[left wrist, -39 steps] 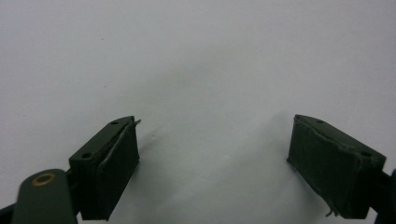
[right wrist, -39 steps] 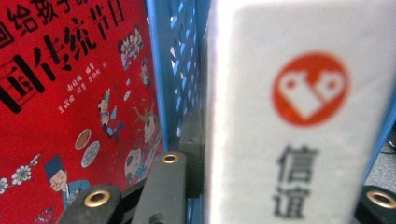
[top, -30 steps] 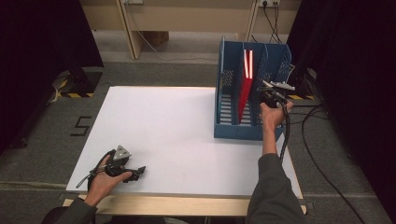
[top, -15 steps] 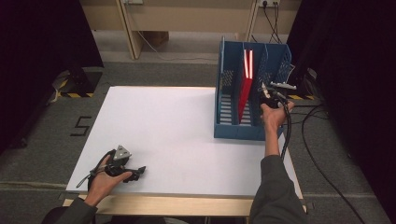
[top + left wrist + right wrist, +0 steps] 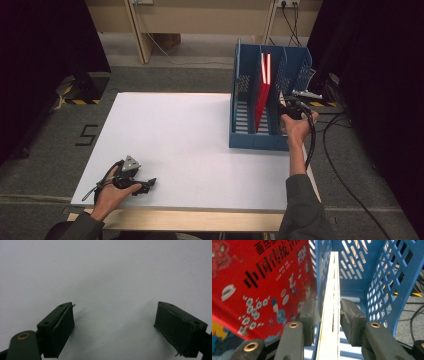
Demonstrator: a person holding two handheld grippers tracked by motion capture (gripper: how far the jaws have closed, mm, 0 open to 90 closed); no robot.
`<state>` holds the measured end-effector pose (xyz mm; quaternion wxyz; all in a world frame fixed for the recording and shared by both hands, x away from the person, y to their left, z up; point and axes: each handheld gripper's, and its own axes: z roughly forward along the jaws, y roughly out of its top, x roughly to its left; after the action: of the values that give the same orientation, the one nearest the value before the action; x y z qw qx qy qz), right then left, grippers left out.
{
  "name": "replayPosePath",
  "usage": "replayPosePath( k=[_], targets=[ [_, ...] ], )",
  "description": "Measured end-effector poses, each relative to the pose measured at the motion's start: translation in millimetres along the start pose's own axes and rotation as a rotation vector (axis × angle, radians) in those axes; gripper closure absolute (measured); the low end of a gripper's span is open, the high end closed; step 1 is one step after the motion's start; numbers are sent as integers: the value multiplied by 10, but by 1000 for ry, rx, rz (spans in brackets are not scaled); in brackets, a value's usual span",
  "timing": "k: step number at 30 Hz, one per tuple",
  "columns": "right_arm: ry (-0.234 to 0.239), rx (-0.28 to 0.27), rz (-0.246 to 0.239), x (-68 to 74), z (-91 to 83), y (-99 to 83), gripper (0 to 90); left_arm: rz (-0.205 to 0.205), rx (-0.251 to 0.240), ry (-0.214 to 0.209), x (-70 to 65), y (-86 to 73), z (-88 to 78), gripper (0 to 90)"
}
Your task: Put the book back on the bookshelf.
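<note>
My right gripper point(image 5: 328, 317) sits at the blue file rack point(image 5: 295, 65), at the far right of the white table point(image 5: 190, 130). Its jaws have just been opening. A thin cream-edged book point(image 5: 330, 305) stands on edge between them, in the rack's right compartment. The right pad shows a narrow gap to the book. The left pad lies beyond the perforated divider point(image 5: 319, 277), so the jaws straddle divider and book together; no pad presses on the book.

A red book point(image 5: 257, 285) with printed figures leans in the neighbouring compartment, just left of that divider. The rack's right wall point(image 5: 387, 282) stands near the right jaw, leaving little room on that side.

My left gripper point(image 5: 142, 186) rests on the table at the near left, well apart from the rack. In the left gripper view its jaws stand wide apart over bare white surface, nothing between them.

Between the two grippers the tabletop is open. The rack's right side comes near the table's right edge.
</note>
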<state>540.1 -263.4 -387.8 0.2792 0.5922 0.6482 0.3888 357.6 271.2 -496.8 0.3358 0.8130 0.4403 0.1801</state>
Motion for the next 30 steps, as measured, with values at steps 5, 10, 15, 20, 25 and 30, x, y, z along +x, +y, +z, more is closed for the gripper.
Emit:
replayPosePath(
  k=[5,10,15,20,25,30],
  targets=[
    [6,10,-18,-5,-53,-37,630,0,0,0,0,0,0,146],
    [12,28,-26,-3,-101,-94,636,-1,0,0,1,-1,1,146],
    [19,37,-58,-1,-162,-150,664,2,4,-1,4,3,1,145],
    [-2,30,-77,15,-132,-148,682,3,0,0,1,2,4,145],
    [-7,17,-58,7,-61,-117,687,4,4,-2,5,7,4,145],
    [-5,12,-39,14,-13,-91,682,5,3,-3,4,8,6,145]
  ],
)
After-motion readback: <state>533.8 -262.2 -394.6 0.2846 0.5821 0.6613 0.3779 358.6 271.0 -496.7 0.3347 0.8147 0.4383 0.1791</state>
